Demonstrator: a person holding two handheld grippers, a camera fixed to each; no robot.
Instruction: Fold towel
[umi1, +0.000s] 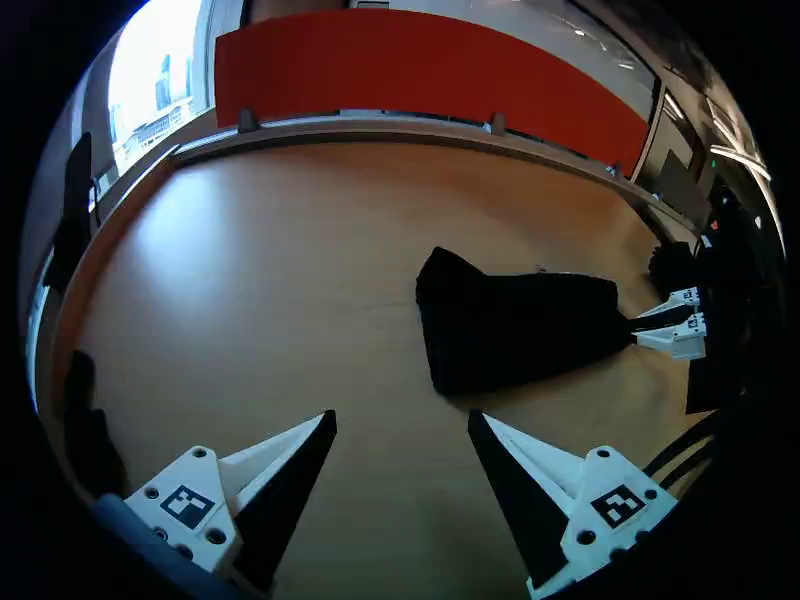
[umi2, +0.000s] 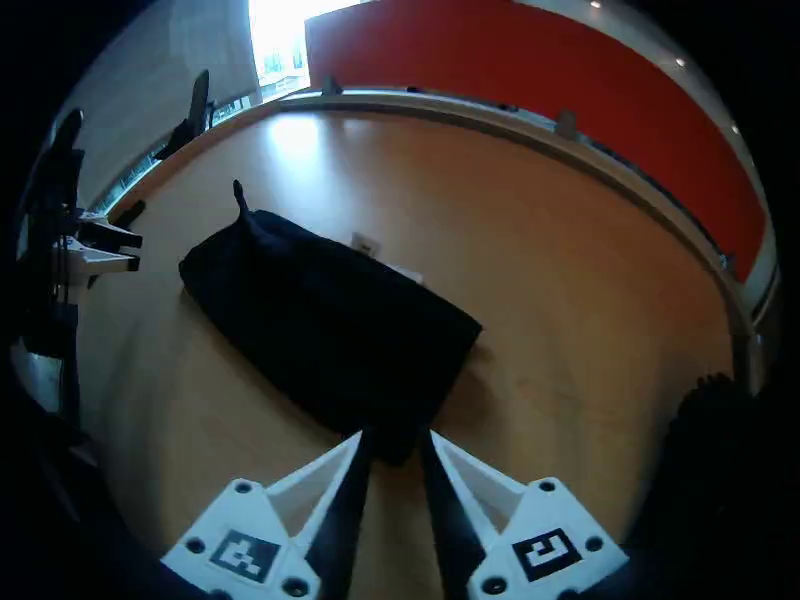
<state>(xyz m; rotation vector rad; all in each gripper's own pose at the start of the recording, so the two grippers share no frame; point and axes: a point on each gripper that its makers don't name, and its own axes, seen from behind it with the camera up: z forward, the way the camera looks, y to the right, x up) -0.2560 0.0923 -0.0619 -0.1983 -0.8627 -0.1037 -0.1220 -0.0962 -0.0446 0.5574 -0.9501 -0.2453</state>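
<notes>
Black cloth is what I'm working with: the towel (umi1: 515, 325) lies on the wooden table (umi1: 280, 260), right of centre in the left gripper view. It is a dark, roughly oblong shape with soft edges. Its left end is wide and rises to a small peak at the upper corner, and toward the right it narrows to a point. In the right gripper view it runs diagonally from upper left to lower centre, flat and matte. A little twisted tip sticks up at its far corner. I cannot make out how many layers it has.

My right gripper (umi2: 396, 435) has its fingers drawn close together, with the near corner of the towel pinched between them. The left gripper view shows the same grip at the right edge of the frame, where the cloth tapers into the white fingers. My left gripper (umi1: 400, 415) is spread wide above bare wood in the lower frame, holding nothing and well apart from the towel. A red panel (umi1: 420, 70) runs behind the table's far edge, with a bright window (umi1: 150, 80) at upper left.
</notes>
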